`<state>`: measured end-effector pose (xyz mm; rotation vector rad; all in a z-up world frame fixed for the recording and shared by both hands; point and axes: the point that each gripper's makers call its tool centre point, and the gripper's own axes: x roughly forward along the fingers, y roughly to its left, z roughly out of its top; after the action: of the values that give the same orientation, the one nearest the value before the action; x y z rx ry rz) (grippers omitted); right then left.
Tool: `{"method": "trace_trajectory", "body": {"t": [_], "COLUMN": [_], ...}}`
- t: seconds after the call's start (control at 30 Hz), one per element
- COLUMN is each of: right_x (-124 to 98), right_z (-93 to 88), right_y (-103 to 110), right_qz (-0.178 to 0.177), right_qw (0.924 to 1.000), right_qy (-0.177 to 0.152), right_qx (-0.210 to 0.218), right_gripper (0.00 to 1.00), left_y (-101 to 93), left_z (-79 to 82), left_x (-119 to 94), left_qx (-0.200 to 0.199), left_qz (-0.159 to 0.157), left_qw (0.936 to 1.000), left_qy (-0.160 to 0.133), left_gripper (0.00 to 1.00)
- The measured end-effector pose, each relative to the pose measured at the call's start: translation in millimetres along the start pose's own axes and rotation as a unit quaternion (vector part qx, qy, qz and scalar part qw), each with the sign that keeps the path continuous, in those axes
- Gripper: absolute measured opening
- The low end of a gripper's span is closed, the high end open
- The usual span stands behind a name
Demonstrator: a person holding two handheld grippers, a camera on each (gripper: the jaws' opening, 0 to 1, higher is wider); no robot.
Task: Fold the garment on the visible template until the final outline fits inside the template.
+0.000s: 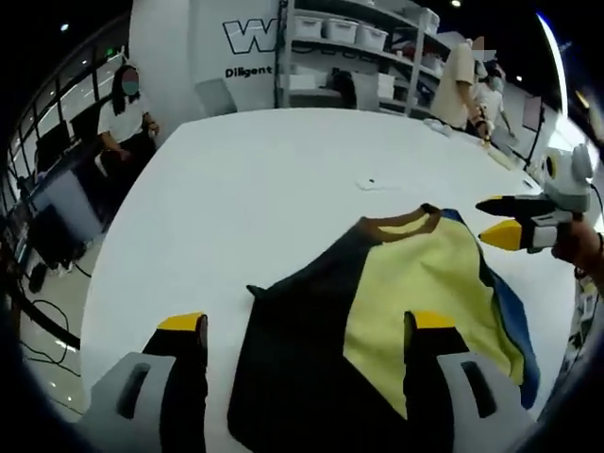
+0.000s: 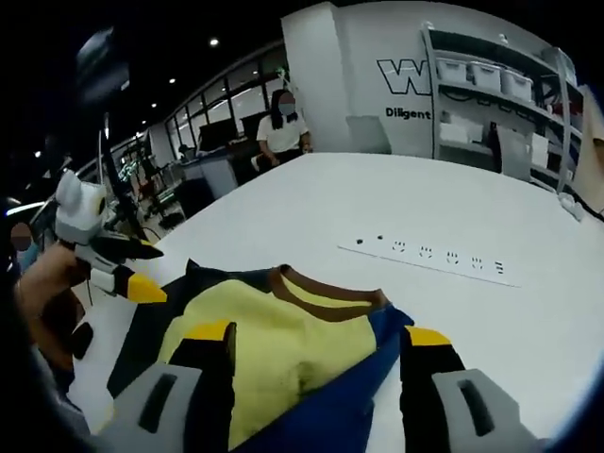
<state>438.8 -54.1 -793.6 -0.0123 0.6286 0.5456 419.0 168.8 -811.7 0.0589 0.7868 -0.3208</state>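
Note:
A garment [image 1: 406, 283] with a yellow front, black and blue sides and a brown collar [image 1: 401, 223] lies spread on the white table [image 1: 264, 179]. My left gripper [image 1: 307, 326] hovers open over its lower black and yellow part, holding nothing. The right gripper [image 1: 495, 219] reaches in from the right, beside the blue sleeve near the collar, jaws apart. In the right gripper view the garment [image 2: 283, 330] lies under my open right gripper [image 2: 318, 335], and the left gripper [image 2: 149, 271] is at the garment's black left edge, held by a hand. No template outline is visible on the table.
A white power strip [image 2: 425, 255] lies on the table [image 2: 453, 208] beyond the collar, also seen as a small white object [image 1: 368, 182]. One person [image 1: 127, 123] stands at the far table edge, others [image 1: 467, 85] by the shelves [image 1: 359, 38].

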Motion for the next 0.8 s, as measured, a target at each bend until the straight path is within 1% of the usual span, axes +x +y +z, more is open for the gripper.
{"method": "trace_trajectory", "body": {"t": [0.03,0.07,0.1,0.2,0.27,0.3,0.37,0.43,0.5,0.53,0.67,0.73,0.8], "right_x": [-4,-6,-10,-18,-21,-24,-27,-30,-32,-34,-37,-39,-41], "right_z": [-0.4,-0.8,-1.4,-5.7,-8.3,-14.0,-21.6,-27.8,-32.4,-35.5,-47.6,-54.9,-59.7], "right_y": [4,6,11,19,23,28,33,36,38,40,44,47,50], "right_qz": [0.003,0.004,0.007,0.009,0.011,0.017,0.019,0.020,0.021,0.024,0.021,0.022,0.025], "right_qw": [1.0000,1.0000,0.9999,0.9997,0.9997,0.9997,0.9995,0.9992,0.9993,0.9994,0.9993,0.9991,0.9991], "right_qy": [-0.002,-0.002,-0.004,-0.004,-0.003,0.003,0.010,0.013,0.016,0.016,0.020,0.026,0.027], "right_qx": [-0.001,-0.002,-0.012,-0.022,-0.022,-0.020,-0.024,-0.032,-0.028,-0.021,-0.026,-0.027,-0.023], "right_gripper": [0.73,0.74,0.75,0.76,0.79,0.79,0.77,0.76,0.76,0.76,0.74,0.72,0.71], "left_y": [-1.9,-2.2,-3.8,-13.7,-16.6,-17.2,-17.0,-15.6,-14.3,-10.0,0.2,6.3,10.5], "left_z": [-1.0,1.7,1.0,-7.5,-11.3,-15.2,-20.5,-26.7,-30.7,-33.7,-47.1,-52.9,-57.6], "left_x": [-2,-1,-2,-14,-17,-20,-23,-23,-23,-21,-19,-20,-20], "left_qx": [0.002,0.005,0.006,0.005,0.005,0.005,0.010,0.012,0.010,0.008,0.007,-0.001,-0.008], "left_qz": [-0.003,-0.008,-0.012,-0.020,-0.022,-0.022,-0.020,-0.019,-0.019,-0.018,0.001,0.013,0.017], "left_qw": [1.0000,1.0000,0.9999,0.9998,0.9997,0.9997,0.9998,0.9998,0.9997,0.9998,0.9998,0.9997,0.9997], "left_qy": [-0.001,-0.002,-0.003,-0.007,-0.007,-0.004,-0.002,0.002,0.006,0.009,0.019,0.019,0.018], "left_gripper": [0.85,0.86,0.87,0.89,0.90,0.90,0.90,0.90,0.89,0.88,0.85,0.84,0.81]}}
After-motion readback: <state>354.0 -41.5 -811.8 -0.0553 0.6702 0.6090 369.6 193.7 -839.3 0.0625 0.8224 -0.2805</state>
